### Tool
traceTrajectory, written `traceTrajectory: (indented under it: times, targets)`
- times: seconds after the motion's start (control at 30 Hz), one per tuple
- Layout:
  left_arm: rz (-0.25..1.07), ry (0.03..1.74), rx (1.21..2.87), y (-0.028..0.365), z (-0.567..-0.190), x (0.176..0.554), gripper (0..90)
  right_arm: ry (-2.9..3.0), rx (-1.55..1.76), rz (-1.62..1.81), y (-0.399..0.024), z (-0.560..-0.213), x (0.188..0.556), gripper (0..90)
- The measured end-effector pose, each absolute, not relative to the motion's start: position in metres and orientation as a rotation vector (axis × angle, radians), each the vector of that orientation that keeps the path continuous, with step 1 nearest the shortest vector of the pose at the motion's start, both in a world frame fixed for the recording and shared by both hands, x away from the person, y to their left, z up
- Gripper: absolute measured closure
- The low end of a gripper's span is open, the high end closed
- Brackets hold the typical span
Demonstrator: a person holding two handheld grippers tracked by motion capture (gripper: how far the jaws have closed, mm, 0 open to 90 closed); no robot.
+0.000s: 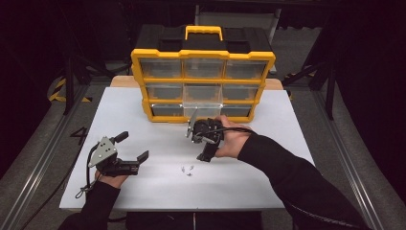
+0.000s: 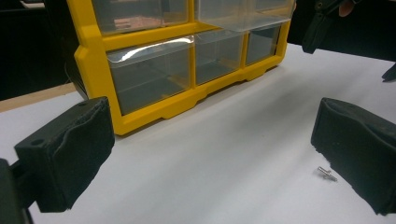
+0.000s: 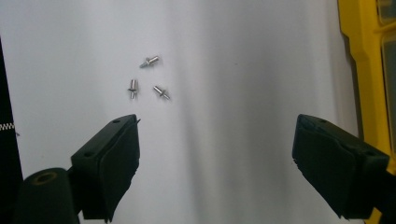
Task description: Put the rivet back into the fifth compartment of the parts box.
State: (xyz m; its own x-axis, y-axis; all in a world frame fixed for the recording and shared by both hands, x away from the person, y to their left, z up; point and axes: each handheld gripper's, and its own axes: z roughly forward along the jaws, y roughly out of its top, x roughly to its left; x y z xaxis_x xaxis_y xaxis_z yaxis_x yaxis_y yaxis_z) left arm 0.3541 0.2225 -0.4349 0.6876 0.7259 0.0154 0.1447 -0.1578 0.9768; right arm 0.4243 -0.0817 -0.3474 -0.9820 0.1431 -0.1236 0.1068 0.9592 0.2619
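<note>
The right gripper [image 1: 205,139] hung over the white table [image 1: 287,163] with jaws spread and empty, aimed toward the three small pins [image 3: 148,79] lying at seven o'clock from it, probably to pick one for the pulled-out drawer [image 1: 203,108]. The left gripper [image 1: 129,146] rested nearby, also spread and empty.

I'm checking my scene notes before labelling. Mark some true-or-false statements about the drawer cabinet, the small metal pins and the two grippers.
1. Three small silver metal pins lie loose on the white table. True.
2. The right gripper holds a pin. False: its fingers stand apart over bare table.
3. One clear drawer of the yellow plastic drawer cabinet is pulled out. True.
4. The left gripper is shut. False: it is wide open.
</note>
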Motion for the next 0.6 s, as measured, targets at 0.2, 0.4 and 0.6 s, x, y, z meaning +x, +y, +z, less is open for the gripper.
traceTrajectory:
  times: [0.2,0.4,0.6]
  targets:
    - [0.594,0.711,1.683,0.222,-0.435,0.354,0.4,2.994,0.177,0.389,-0.077,-0.36,0.423,18.9]
    - [0.6,0.716,1.685,0.225,-0.436,0.351,0.5,3.03,0.156,0.373,-0.068,-0.378,0.422,22.0]
    - [0.604,0.725,1.683,0.227,-0.436,0.348,0.5,3.056,0.131,0.35,-0.06,-0.391,0.421,24.0]
